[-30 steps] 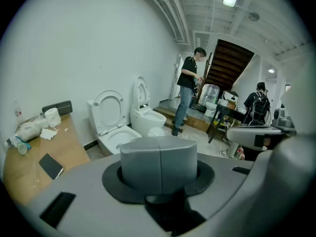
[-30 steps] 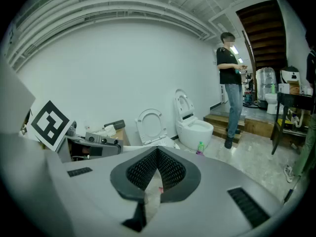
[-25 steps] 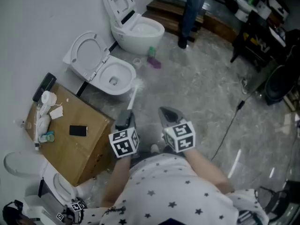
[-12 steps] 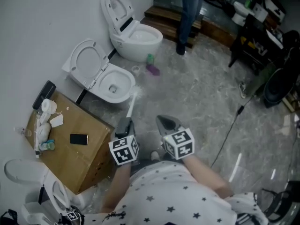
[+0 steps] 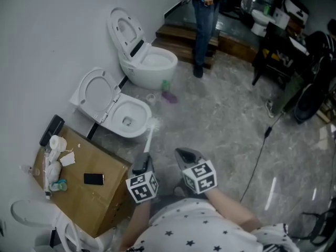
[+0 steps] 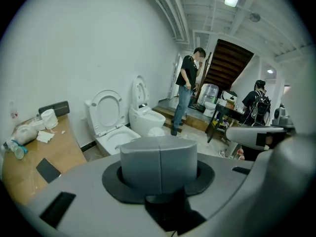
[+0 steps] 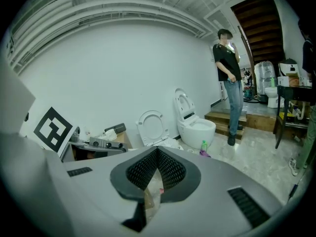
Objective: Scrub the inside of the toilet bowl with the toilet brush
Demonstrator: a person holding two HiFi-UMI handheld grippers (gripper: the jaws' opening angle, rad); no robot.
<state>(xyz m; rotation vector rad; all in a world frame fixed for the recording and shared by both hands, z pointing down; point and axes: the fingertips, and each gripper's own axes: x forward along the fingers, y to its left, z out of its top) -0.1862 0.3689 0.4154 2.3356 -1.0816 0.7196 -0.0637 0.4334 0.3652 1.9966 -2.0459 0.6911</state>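
A pale wall [image 5: 47, 30] and a grey mottled floor [image 5: 226, 125] frame the scene, with a cardboard box [image 5: 100, 203] at the person's lower left and two white toilets against the wall. The farther toilet [image 5: 149, 70] is not the nearest one. The nearer toilet bowl [image 5: 144, 112], seat and lid up, lies ahead and a little left of both grippers. A person [image 5: 203, 14] stands well beyond, by the wooden steps. The left gripper [image 5: 142, 160] is clamped on the lower end of the toilet brush [image 5: 149, 138]. In its own view the two jaws sit pressed together, with only a thin seam between them. The right gripper [image 5: 182, 154] is just beside it, its jaws closed to a point with nothing between them. The brush's long axis runs straight away from the person. Its pale head sits just beside the bowl's right rim, apparently over the floor rather than inside the bowl. I judge that the left hand must carry the head left and forward over the rim, then tip it down. The handle itself is hidden inside the jaws in the left gripper view, where only a whitish brush head [image 6: 154, 131] peeps above them. Whether the head touches the rim cannot be told. On the box a dark phone [image 5: 93, 179] lies flat.
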